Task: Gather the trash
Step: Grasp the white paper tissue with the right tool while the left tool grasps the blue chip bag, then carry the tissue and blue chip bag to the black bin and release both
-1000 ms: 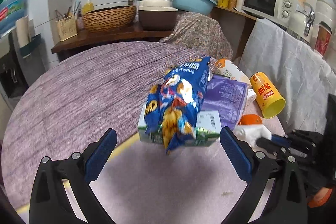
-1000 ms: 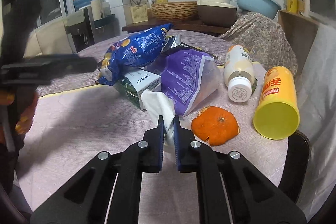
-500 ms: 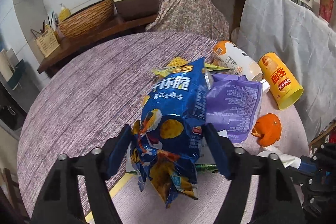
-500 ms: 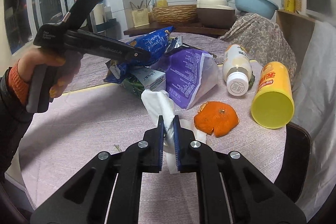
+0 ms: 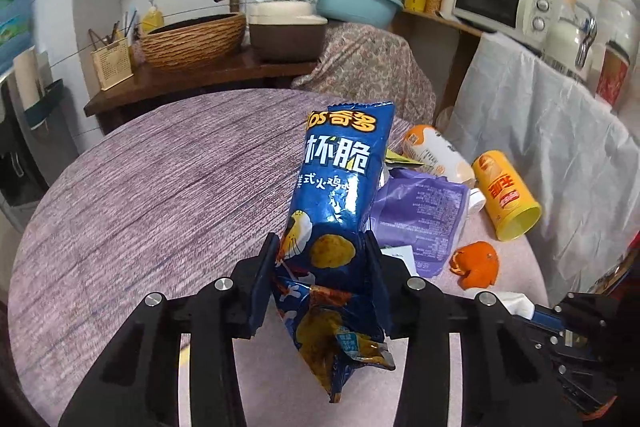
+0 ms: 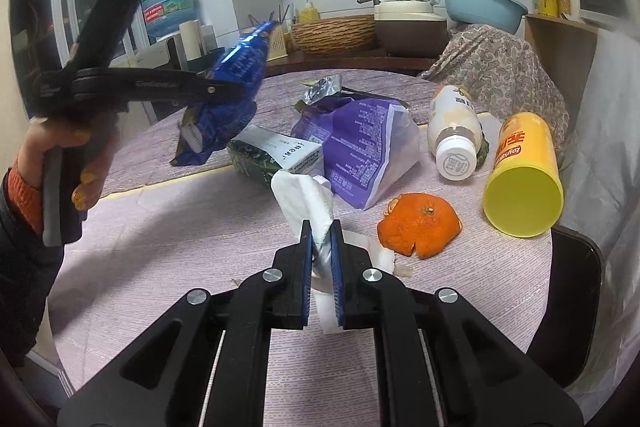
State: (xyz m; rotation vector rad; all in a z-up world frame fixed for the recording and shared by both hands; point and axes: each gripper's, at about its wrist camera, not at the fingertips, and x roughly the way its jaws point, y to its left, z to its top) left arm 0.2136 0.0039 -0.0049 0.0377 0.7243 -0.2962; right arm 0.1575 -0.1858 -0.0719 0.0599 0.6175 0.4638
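My left gripper [image 5: 322,255] is shut on a blue snack bag [image 5: 336,203] and holds it above the round table [image 5: 160,187]. The bag also shows in the right wrist view [image 6: 236,83], lifted clear of the pile. My right gripper [image 6: 321,233] is shut on a white tissue [image 6: 308,195] just above the table. On the table lie a green-and-white carton [image 6: 276,157], a purple bag [image 6: 360,143], an orange peel [image 6: 420,225], a white bottle [image 6: 454,135] and a yellow can [image 6: 524,179].
A dark chair back [image 6: 572,303] stands at the table's right edge. A cloth-covered counter [image 5: 540,147] is to the right. A wooden shelf with a wicker basket [image 5: 192,41] and a brown pot [image 5: 286,33] is behind the table.
My left gripper closed on the blue snack bag and lifted it off the carton. My right gripper kept hold of the tissue and raised it slightly.
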